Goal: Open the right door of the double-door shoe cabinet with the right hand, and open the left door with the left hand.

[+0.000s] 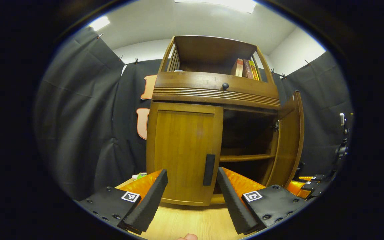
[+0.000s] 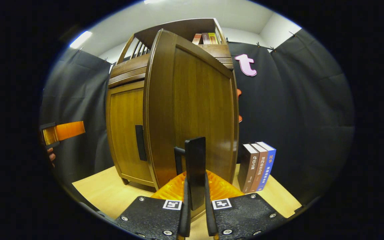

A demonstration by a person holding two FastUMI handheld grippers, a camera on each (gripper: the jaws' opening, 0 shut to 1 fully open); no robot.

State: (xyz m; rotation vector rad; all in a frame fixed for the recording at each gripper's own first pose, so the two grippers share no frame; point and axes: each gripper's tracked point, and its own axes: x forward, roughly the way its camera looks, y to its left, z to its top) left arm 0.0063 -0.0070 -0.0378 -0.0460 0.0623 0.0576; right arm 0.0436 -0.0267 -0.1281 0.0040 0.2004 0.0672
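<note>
Standing on a pale wooden worktop, the double-door shoe cabinet is recorded with one door swung out and one closed.

Right door: swung well out from the cabinet front, so that the dark interior and a shelf are exposed in the left gripper view. Its black handle is clamped between the closed fingers of the right hand-held gripper. This half of the task is judged largely done.

Left door: shut flush against the frame, its black handle untouched. The left hand-held gripper is held released, fingers spread wide, and aimed at that door from a short way off; the handle is seen between the fingers, toward the right one. This half is left to do.

Other items: three upright books beside the cabinet; more books on the top shelf; a small greenish object behind the left finger, possibly a bottle, too hidden to identify.
</note>
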